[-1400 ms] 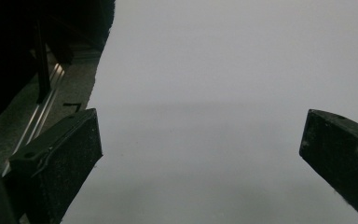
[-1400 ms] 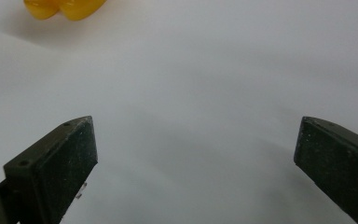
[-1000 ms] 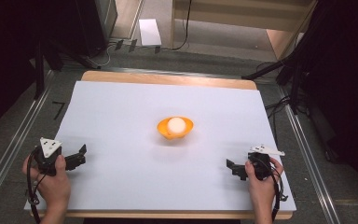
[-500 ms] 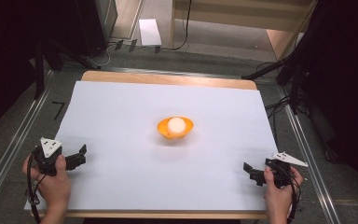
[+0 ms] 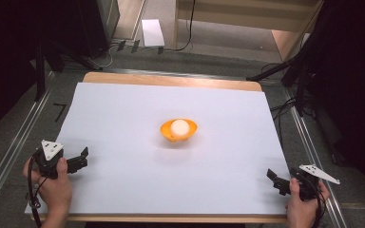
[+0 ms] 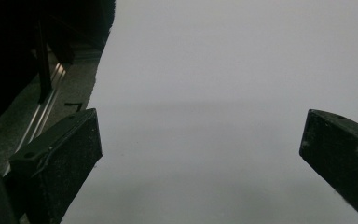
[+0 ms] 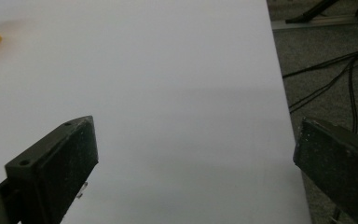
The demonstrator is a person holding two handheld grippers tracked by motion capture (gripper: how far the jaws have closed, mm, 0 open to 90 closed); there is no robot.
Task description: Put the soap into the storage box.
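An orange bowl (image 5: 179,132) holding a white ball (image 5: 179,127) sits near the middle of the white counter (image 5: 123,109). The left tool (image 5: 79,160) rests at the near left corner, jaws spread wide and empty. The right tool (image 5: 274,180) sits at the near right edge, jaws likewise wide apart, gripping nothing.

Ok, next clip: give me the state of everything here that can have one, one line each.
left gripper: open, holding nothing, near the table's left front corner.
right gripper: open, holding nothing, at the table's right front edge.
orange bowl: upright at mid-table, apart from both grippers.
white ball: resting inside the orange bowl.
white table sheet: lying flat over the tabletop.
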